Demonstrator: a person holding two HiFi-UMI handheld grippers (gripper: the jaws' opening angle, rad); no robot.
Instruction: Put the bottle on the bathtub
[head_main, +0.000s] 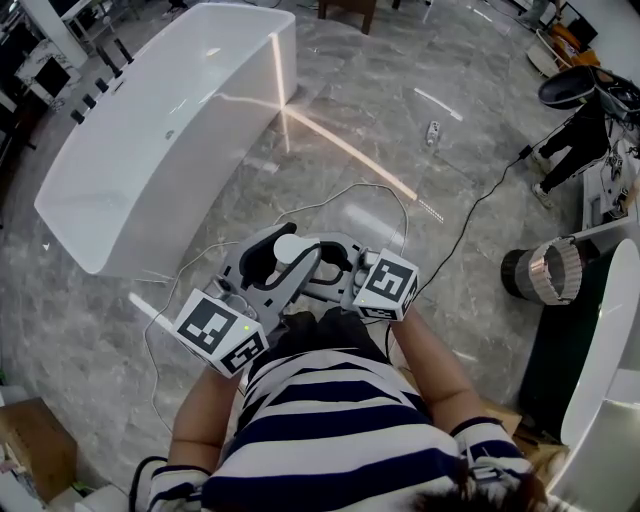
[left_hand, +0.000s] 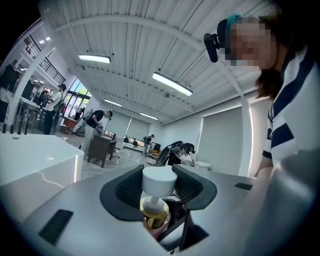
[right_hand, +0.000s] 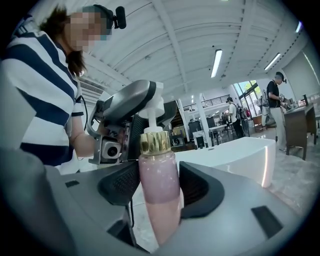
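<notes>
A pink bottle (right_hand: 159, 180) with a gold collar and a white pump head (left_hand: 159, 181) is held upright in front of the person's striped shirt. My right gripper (right_hand: 159, 187) is shut on its pink body, pads pressed against both sides. My left gripper (left_hand: 159, 187) is closed round the pump head from the other side, its pads against the cap. In the head view the white pump head (head_main: 290, 247) shows between the jaws of the left gripper (head_main: 283, 252), with the right gripper (head_main: 335, 278) beside it. The white bathtub (head_main: 160, 130) stands on the floor ahead and to the left, apart from the bottle.
A thin white cable (head_main: 350, 192) loops over the grey marble floor between me and the tub. A second white tub edge (head_main: 610, 350) and a ribbed metal cylinder (head_main: 545, 272) stand at the right. A cardboard box (head_main: 35, 445) lies at the lower left. People work at desks far behind.
</notes>
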